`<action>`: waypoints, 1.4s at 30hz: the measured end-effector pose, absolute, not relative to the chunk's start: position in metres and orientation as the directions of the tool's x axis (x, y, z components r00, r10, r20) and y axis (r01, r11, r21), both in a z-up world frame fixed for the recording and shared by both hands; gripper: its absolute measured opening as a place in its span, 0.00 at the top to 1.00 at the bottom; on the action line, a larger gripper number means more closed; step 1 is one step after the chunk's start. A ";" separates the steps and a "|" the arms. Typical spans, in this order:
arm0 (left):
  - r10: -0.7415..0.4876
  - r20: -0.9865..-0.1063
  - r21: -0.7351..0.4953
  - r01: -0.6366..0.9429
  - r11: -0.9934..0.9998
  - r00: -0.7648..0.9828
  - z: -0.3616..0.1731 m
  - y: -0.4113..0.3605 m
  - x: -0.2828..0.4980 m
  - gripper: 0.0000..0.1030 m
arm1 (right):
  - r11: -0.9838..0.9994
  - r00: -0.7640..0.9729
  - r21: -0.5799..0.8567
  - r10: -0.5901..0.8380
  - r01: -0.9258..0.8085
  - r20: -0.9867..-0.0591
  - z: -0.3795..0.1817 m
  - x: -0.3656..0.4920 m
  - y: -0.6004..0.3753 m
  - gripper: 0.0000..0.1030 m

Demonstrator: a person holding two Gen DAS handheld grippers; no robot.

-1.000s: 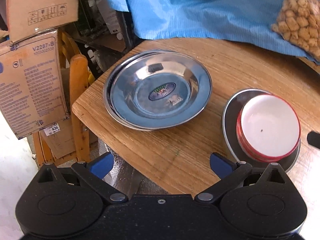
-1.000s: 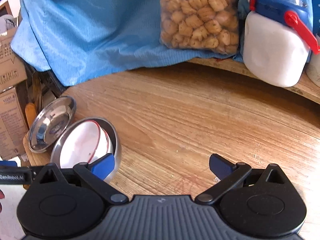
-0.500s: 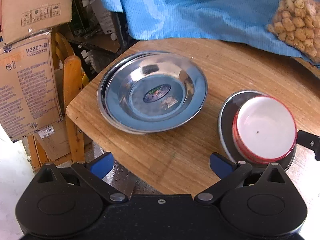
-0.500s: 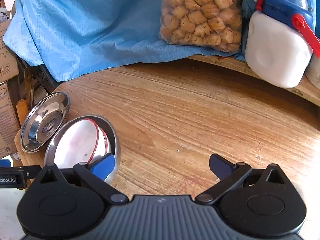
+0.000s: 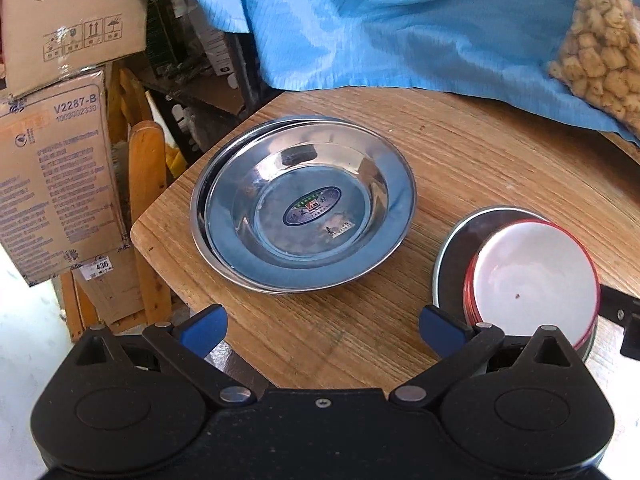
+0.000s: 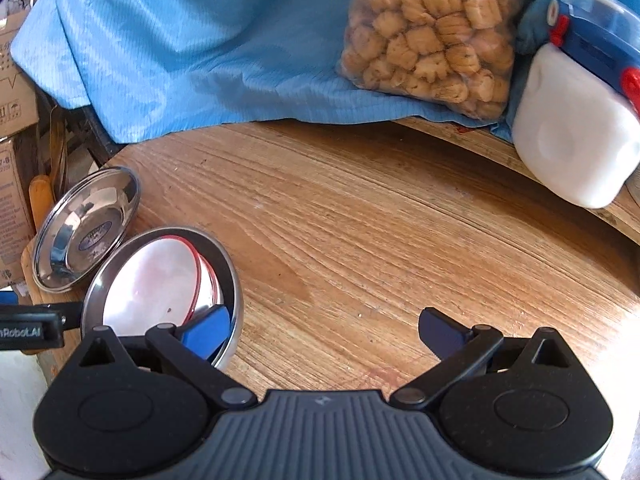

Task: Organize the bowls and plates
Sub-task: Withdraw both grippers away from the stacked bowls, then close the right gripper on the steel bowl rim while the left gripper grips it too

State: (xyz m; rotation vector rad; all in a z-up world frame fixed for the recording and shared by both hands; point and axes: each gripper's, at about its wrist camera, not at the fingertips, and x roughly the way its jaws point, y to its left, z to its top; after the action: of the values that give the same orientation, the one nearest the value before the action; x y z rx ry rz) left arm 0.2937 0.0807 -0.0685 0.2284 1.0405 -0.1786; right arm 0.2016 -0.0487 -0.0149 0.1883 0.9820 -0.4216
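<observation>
My left gripper [image 5: 320,326] & right gripper [image 6: 324,330] gape, released. 2 steel plates [image 5: 308,204] stacked; white bowls [image 5: 536,276] (count unclear). Only right view shows white jug [image 6: 572,136].

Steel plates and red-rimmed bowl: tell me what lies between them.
Only bare wooden table separates the steel plates from the red-rimmed bowl, per the left wrist view.

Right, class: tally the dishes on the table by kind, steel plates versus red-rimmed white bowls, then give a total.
Steel plates: at least 3 (two stacked, one under the bowls)
Red-rimmed white bowls: at least 2, nested; exact number unclear
Total: at least 5
</observation>
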 end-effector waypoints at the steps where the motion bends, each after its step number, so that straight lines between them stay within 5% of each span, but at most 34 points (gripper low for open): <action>1: -0.033 -0.869 0.104 0.247 0.963 0.494 -0.069 0.080 0.294 0.01 | 0.906 0.476 -0.035 -0.254 0.422 -0.842 -0.016 0.203 -0.049 0.00; 42: -0.003 -0.912 0.122 0.278 0.953 0.411 -0.084 0.057 0.305 0.01 | 0.939 0.456 0.008 -0.160 0.344 -0.875 -0.034 0.217 -0.063 0.01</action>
State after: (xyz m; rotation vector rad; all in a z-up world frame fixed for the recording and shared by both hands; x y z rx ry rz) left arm 0.3048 0.0568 -0.0838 0.2720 1.1378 -0.1792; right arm 0.2175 -0.0633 -0.0341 0.1947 1.0535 -0.3132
